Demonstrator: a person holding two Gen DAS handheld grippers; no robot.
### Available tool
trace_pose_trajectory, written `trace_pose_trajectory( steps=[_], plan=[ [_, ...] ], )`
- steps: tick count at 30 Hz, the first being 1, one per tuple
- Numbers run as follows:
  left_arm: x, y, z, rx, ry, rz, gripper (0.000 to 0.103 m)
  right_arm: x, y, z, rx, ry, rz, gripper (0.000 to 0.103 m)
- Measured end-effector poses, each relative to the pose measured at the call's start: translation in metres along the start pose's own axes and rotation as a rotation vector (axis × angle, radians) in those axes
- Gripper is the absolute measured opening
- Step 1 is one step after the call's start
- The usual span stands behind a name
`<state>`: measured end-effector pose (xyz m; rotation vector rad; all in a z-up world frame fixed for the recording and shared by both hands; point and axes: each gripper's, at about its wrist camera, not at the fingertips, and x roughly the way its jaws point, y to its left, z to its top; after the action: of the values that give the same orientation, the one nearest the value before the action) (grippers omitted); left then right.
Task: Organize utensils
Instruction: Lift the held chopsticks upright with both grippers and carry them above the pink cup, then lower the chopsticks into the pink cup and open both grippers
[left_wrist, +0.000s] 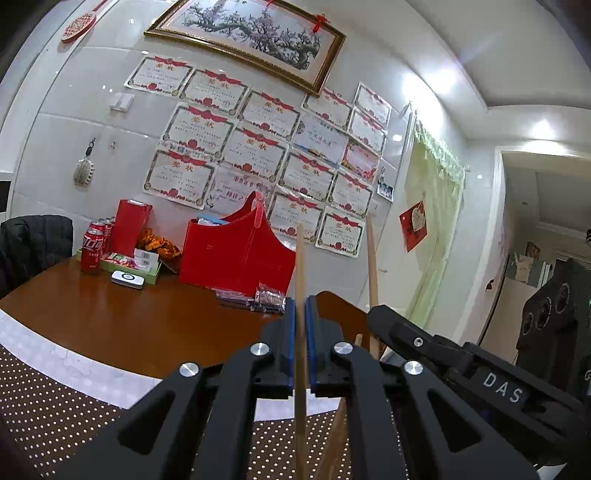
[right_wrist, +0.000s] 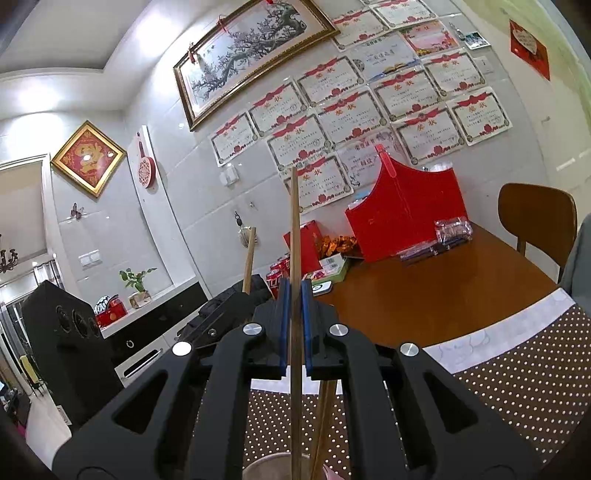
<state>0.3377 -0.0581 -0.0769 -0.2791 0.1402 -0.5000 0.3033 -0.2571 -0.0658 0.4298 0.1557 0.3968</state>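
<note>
My left gripper (left_wrist: 300, 301) is shut on a wooden chopstick (left_wrist: 299, 258) that stands upright between its blue pads. To its right is my right gripper (left_wrist: 402, 328), holding a second upright chopstick (left_wrist: 371, 254). In the right wrist view, my right gripper (right_wrist: 294, 284) is shut on that chopstick (right_wrist: 294, 221), whose lower end reaches down to a pale cup (right_wrist: 266, 467) at the bottom edge. More chopsticks (right_wrist: 322, 424) lean in the cup. The left gripper (right_wrist: 221, 314) and its chopstick (right_wrist: 249, 258) show on the left.
A brown dotted placemat (left_wrist: 48, 402) lies on the wooden table (left_wrist: 129, 317). At the back stand a red basket (left_wrist: 236, 254), cola cans (left_wrist: 91, 249), a red box (left_wrist: 131, 225) and plastic packets (left_wrist: 269, 297). A wooden chair (right_wrist: 535, 218) stands at the table's far right.
</note>
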Motion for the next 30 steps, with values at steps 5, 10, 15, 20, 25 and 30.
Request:
trace_pose_trajectory(
  steps=[5,10,15,20,25,30],
  plan=[
    [0.004,-0.002,-0.004,0.014,0.014,0.011,0.006,0.001,0.003,-0.003,-0.009,0.014,0.000,0.006],
    [0.003,-0.002,-0.005,0.023,0.028,0.021,0.006,0.002,0.002,-0.003,-0.007,0.026,-0.004,0.006],
    [0.004,0.000,-0.007,0.037,0.066,0.035,0.006,0.005,0.001,-0.004,-0.002,0.051,-0.001,0.007],
    [0.001,0.000,-0.013,0.058,0.108,0.047,0.006,0.011,0.004,-0.006,-0.018,0.120,0.011,0.008],
    [-0.014,0.002,-0.011,0.080,0.139,0.067,0.042,0.002,0.005,0.000,0.003,0.109,-0.004,0.090],
    [-0.047,0.004,-0.002,0.102,0.112,0.103,0.071,-0.022,0.008,0.017,0.008,0.029,-0.041,0.097]
  ],
)
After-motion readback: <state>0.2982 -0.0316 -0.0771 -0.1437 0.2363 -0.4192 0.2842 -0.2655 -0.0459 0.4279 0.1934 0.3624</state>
